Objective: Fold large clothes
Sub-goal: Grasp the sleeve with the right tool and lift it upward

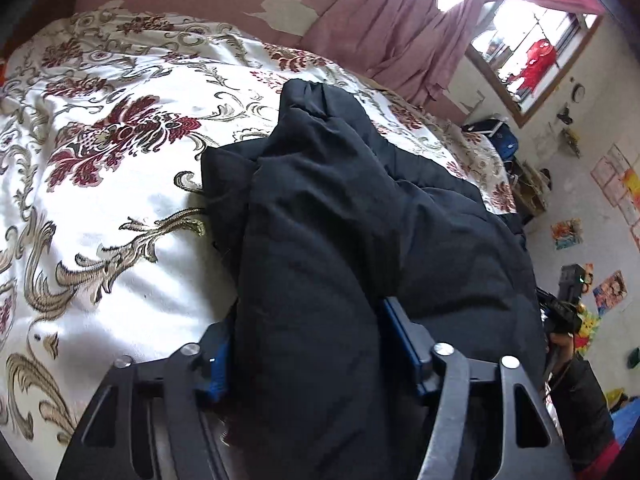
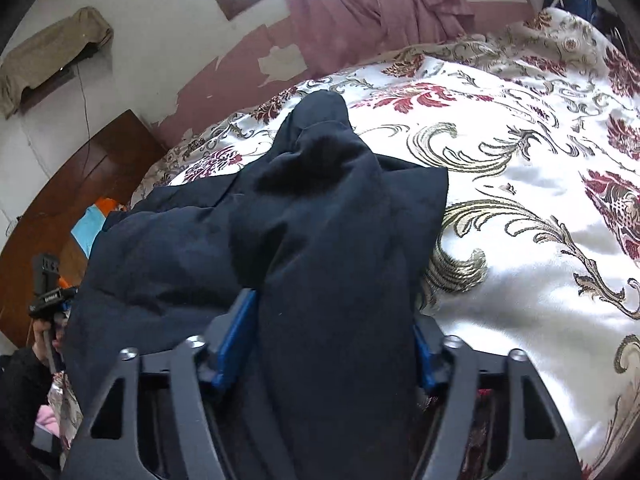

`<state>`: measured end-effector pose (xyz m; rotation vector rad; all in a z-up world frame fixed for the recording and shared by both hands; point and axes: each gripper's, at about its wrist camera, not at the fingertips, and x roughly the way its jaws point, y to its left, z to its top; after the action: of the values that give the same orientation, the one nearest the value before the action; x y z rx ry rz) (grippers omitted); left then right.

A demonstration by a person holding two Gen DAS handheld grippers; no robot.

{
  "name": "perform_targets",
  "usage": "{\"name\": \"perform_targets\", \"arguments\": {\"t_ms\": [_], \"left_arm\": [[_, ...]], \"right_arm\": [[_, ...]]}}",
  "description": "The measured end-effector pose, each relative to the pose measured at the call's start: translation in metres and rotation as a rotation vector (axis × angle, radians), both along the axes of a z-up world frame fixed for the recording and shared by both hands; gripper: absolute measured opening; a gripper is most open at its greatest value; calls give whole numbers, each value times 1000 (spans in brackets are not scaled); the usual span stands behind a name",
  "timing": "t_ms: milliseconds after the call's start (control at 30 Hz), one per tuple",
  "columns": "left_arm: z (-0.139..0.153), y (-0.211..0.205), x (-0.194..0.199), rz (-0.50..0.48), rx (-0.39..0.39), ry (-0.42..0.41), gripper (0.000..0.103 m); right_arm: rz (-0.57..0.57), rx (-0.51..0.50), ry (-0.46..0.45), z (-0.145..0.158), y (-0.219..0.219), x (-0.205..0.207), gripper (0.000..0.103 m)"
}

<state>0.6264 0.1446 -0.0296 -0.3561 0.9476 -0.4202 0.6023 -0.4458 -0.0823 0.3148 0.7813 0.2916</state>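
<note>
Left gripper (image 1: pixel 306 344) and right gripper (image 2: pixel 334 332) each clamp a thick fold of the dark garment (image 1: pixel 360 220) between blue pads. Behind them, the floral bedspread (image 1: pixel 120 160) carries the garment, which runs toward 12 o'clock. Pink curtain (image 1: pixel 384 32) hangs at 1 o'clock beside the window (image 1: pixel 532 56).

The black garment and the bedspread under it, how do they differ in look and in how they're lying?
The black garment is plain and dark; the bedspread is white with red flowers and gold scrolls. The garment is bunched into thick folds and gathered up toward the cameras; the bedspread lies spread over the bed. The left tongs and the right tongs each have garment fabric between them; the bedspread is not gripped. Both are soft fabric with creases.
</note>
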Motion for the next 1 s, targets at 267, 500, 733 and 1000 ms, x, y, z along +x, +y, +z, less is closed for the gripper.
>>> {"name": "perform_targets", "arguments": {"t_ms": [267, 500, 733, 1000], "left_arm": [[25, -13, -10, 94, 13, 3, 18], [79, -30, -35, 91, 49, -78, 12], [118, -33, -70, 64, 86, -128, 12], [138, -29, -110, 65, 106, -143, 12]], "right_arm": [[-44, -23, -32, 21, 12, -18, 23], [-74, -11, -105, 60, 19, -42, 15], [-47, -28, -149, 99, 24, -80, 14], [-39, -51, -167, 128, 30, -127, 14]]}}
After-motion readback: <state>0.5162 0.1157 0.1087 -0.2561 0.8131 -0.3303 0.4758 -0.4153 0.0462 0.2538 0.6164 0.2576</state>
